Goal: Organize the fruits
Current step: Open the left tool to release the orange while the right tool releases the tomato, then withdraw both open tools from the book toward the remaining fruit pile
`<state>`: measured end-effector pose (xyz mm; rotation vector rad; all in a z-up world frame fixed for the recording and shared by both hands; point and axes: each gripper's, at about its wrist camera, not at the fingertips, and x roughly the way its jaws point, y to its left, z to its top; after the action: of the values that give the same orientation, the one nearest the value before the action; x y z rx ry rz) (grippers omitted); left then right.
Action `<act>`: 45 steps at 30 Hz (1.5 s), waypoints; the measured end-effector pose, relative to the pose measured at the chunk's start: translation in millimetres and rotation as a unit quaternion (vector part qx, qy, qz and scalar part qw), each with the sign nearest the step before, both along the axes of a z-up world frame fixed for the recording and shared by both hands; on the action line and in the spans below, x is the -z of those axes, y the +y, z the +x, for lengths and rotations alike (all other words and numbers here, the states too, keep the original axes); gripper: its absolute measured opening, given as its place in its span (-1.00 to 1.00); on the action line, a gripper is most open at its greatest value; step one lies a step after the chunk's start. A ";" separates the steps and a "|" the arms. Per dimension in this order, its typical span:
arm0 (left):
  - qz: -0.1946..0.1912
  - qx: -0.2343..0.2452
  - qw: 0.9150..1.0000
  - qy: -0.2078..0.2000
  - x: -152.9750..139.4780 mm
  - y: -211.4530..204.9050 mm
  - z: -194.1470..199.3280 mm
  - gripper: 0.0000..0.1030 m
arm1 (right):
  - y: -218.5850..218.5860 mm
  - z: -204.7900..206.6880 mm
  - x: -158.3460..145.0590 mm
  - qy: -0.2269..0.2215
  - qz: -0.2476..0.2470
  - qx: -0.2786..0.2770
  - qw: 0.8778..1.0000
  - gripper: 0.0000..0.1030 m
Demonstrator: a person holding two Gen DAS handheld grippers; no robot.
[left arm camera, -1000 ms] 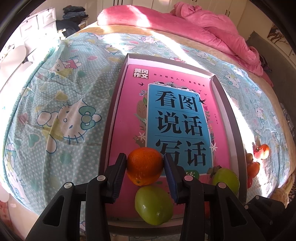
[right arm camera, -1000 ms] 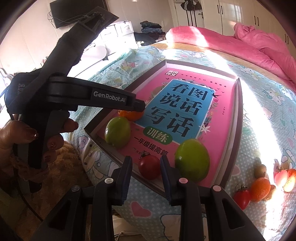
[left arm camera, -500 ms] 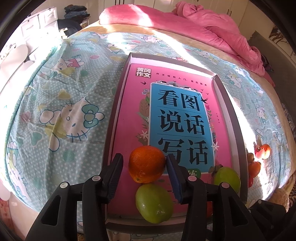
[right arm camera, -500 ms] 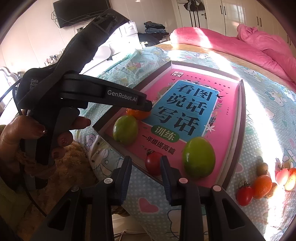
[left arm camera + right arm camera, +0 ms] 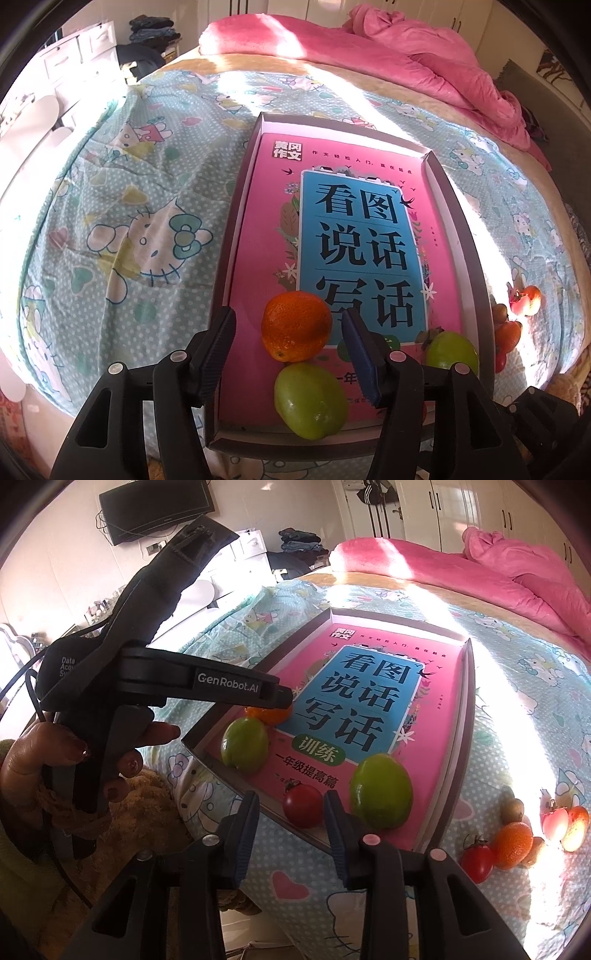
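A grey tray [image 5: 463,236] lined with a pink book lies on the bed. In the left wrist view an orange [image 5: 296,325] rests on the book, with a green fruit [image 5: 310,400] in front of it and another green fruit [image 5: 451,349] to the right. My left gripper [image 5: 286,332] is open, its jaws apart on either side of the orange. In the right wrist view my right gripper [image 5: 290,808] is open, and a red tomato [image 5: 303,805] lies in the tray [image 5: 456,775] between its tips, beside a green fruit [image 5: 380,792].
Loose fruit lies on the sheet right of the tray: a tomato [image 5: 477,860], an orange [image 5: 514,844], a brown fruit [image 5: 511,808] and a red-white fruit [image 5: 565,823]. A pink duvet [image 5: 424,62] is bunched at the far end. The bed edge runs just below the tray.
My left gripper's jaws have opened and drawn back from the orange, which now rests on the book. My right gripper's jaws have opened wider around the tomato.
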<state>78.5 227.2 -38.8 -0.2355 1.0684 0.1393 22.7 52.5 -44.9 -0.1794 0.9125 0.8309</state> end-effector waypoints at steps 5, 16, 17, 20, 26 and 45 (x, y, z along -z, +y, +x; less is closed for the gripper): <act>0.001 0.001 1.000 -0.006 -6.3 -1.4 -1.9 0.33 | -4.7 1.6 -3.6 -0.003 0.003 0.009 1.000 -0.19; -0.013 -0.008 1.000 -0.026 -23.7 0.9 -7.5 0.47 | -14.3 4.0 -9.6 -0.014 0.011 0.030 0.999 -0.03; -0.014 -0.009 0.999 -0.027 -24.8 1.2 -7.8 0.49 | -15.4 4.1 -10.5 -0.016 0.013 0.032 0.999 0.04; -0.015 -0.016 0.999 -0.033 -29.5 2.4 -9.7 0.52 | -17.9 4.4 -13.9 -0.021 0.018 0.037 0.999 0.08; -0.022 -0.018 0.999 -0.042 -37.8 0.9 -12.0 0.54 | -22.7 2.7 -19.9 -0.032 0.025 0.046 0.998 0.18; -0.013 0.019 0.998 -0.066 -64.5 -30.0 -17.6 0.54 | -46.9 3.8 -45.3 -0.076 0.036 0.089 0.993 0.47</act>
<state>60.9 197.2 25.7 -0.2442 0.9423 0.0754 26.5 5.7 0.4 -0.0963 0.7427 0.6742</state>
